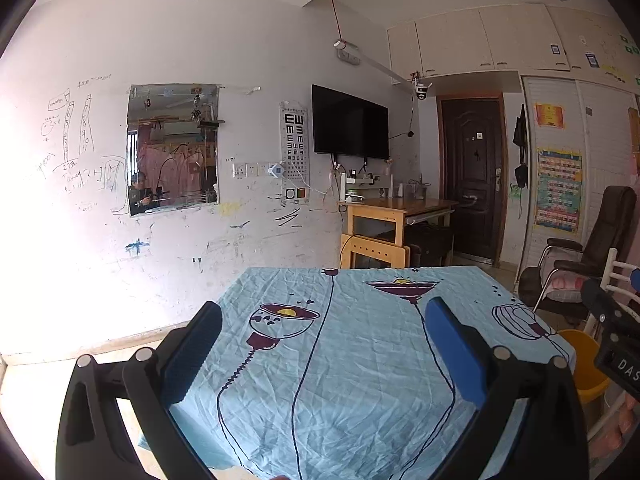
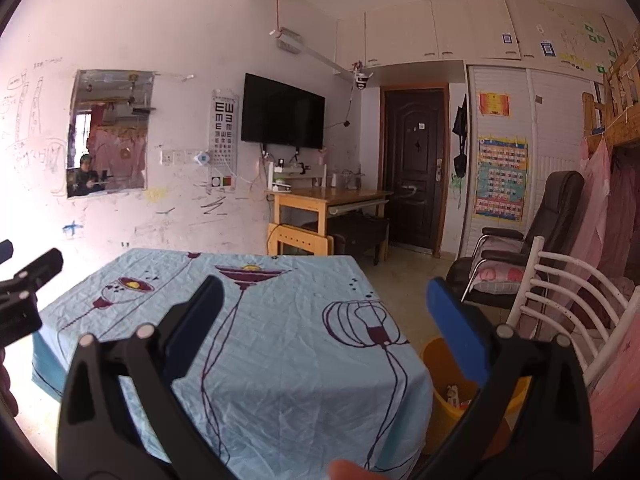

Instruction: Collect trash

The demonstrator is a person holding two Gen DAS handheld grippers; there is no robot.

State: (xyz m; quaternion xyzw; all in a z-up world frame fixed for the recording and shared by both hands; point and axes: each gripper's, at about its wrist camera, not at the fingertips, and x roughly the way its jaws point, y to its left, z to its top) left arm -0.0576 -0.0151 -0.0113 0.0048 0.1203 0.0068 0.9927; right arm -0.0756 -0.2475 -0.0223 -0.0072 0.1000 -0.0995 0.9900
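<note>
Fingers of the left hand-held gripper stand wide apart over the blue patterned cloth on the desk, holding nothing. The right hand-held gripper is likewise spread and holding nothing, its blue pad out over the desk's right edge. Beside that edge, low on the floor, stands a yellow bin, upright with its mouth facing up; small pale scraps of trash lie inside, too small to tell which way they point. Farther right is a white chair, and far back a wooden side table.
</note>
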